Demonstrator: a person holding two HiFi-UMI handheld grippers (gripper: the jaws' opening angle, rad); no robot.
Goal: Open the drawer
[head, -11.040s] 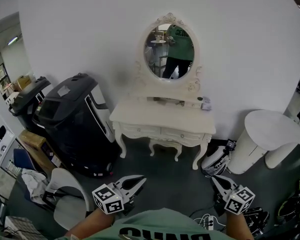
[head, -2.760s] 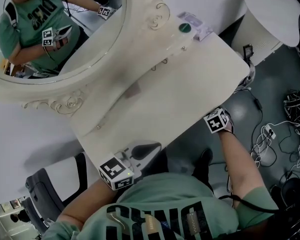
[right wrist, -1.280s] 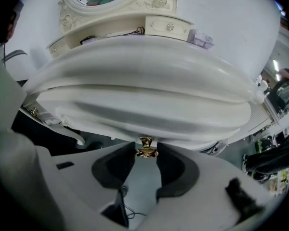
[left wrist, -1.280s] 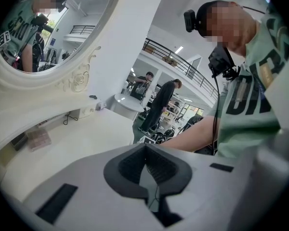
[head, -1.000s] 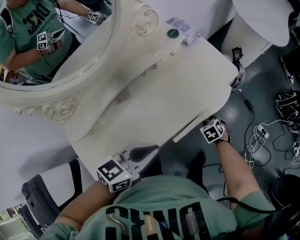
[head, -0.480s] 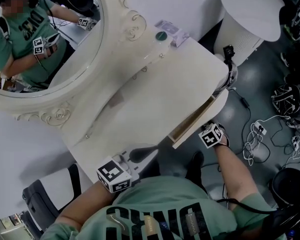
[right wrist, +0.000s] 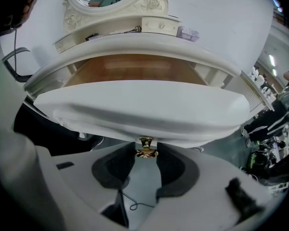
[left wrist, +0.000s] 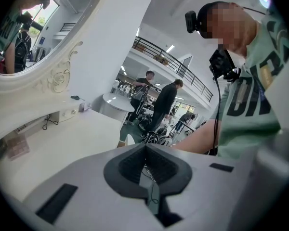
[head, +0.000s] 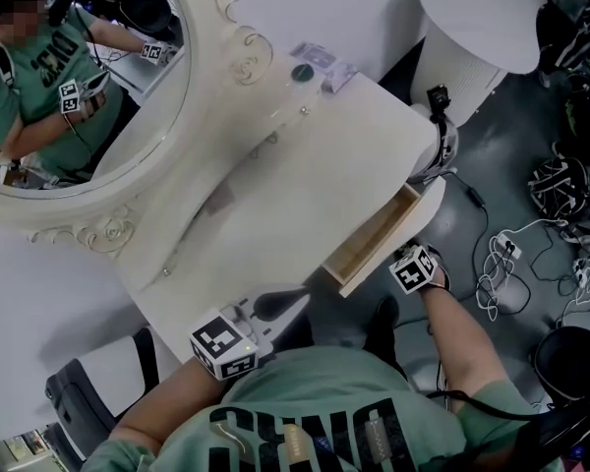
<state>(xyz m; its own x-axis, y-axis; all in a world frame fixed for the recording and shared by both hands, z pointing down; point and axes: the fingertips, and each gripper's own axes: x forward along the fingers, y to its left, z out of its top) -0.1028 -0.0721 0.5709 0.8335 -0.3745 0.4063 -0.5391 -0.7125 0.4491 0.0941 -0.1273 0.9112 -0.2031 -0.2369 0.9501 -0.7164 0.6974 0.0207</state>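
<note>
While the cream-painted dressing table [head: 305, 175] fills the middle of the head view, its one shallow, wood-bottomed drawer [head: 369, 242] stands partly out at about 4 o'clock of centre, with nothing blocking its front. The right gripper [right wrist: 146, 154] sits under the drawer's smooth, curved white front. Its two dark ribbed pads seem to pinch the single small brass knob [right wrist: 146, 147], with the jaws partway apart around it. The left gripper [left wrist: 145, 148] hovers off the table's near edge at 6 o'clock, its jaw tips met and holding nothing. One oval mirror [head: 79, 96] in a carved frame lies at 10 o'clock. Two small things rest at the table's back edge at 12 o'clock: a dark green round disc [head: 300, 72] and a lilac packet [head: 326, 64]. One round white pedestal table [head: 482, 18] stands at 1 o'clock, beside the dressing table's end. Tangled cables [head: 560, 180] litter the grey floor [head: 511, 264] at 3 o'clock.
</note>
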